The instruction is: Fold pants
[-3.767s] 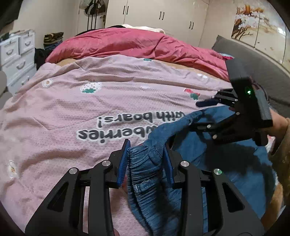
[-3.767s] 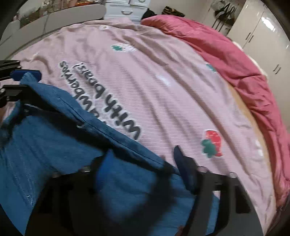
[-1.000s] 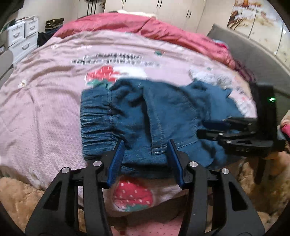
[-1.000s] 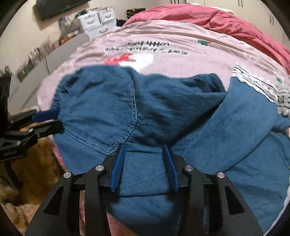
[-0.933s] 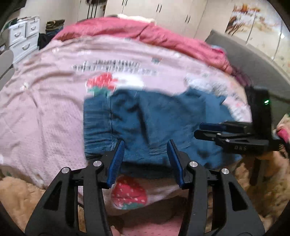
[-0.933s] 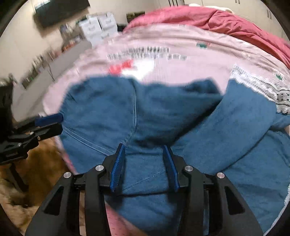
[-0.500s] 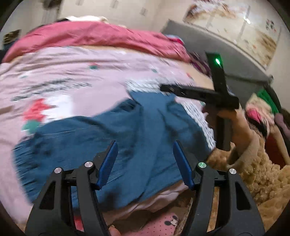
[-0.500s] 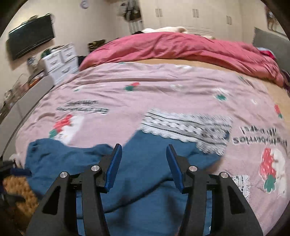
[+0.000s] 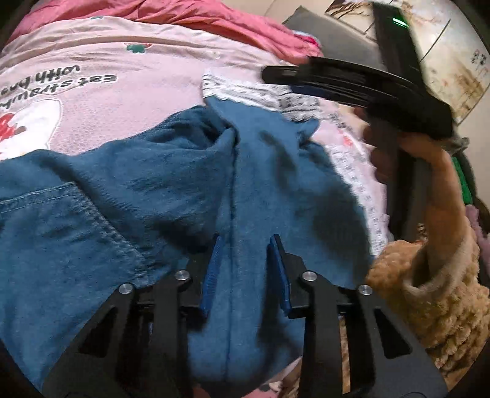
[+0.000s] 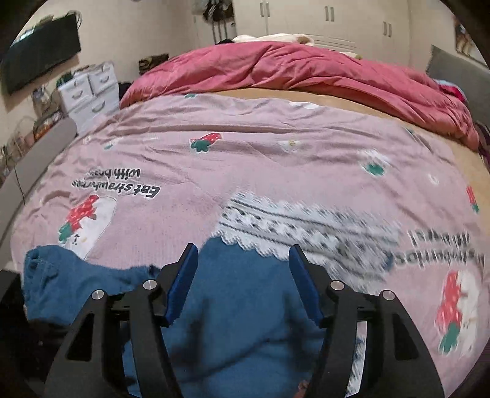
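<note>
pants (image 9: 147,189): blue denim, lying spread and rumpled on the near part of the bed, over the pink bedspread (image 10: 275,147). stitched pocket seam visible at the left of the left wrist view. white patterned lace trim (image 10: 294,223) at the far edge of one leg, blurred in both views. bunched blue fabric at the left end in the right wrist view.

left tongs (image 9: 245,269): blue pads apart, jaws open, poised low over a lengthwise seam of the denim; nothing pinched between them.

right tongs (image 10: 243,278): jaws wide open above the blue cloth near the lace edge, holding nothing. in the left wrist view the same tool appears at upper right, blurred, gripped by a hand in a fuzzy tan sleeve (image 9: 444,275).

bedspread: pink, printed with strawberries and black lettering.

red quilt (image 10: 306,70): heaped across the far end of the bed.

white drawers (image 10: 88,91): beside the bed, at far left.

wardrobe doors (image 10: 327,18): along the back wall.
</note>
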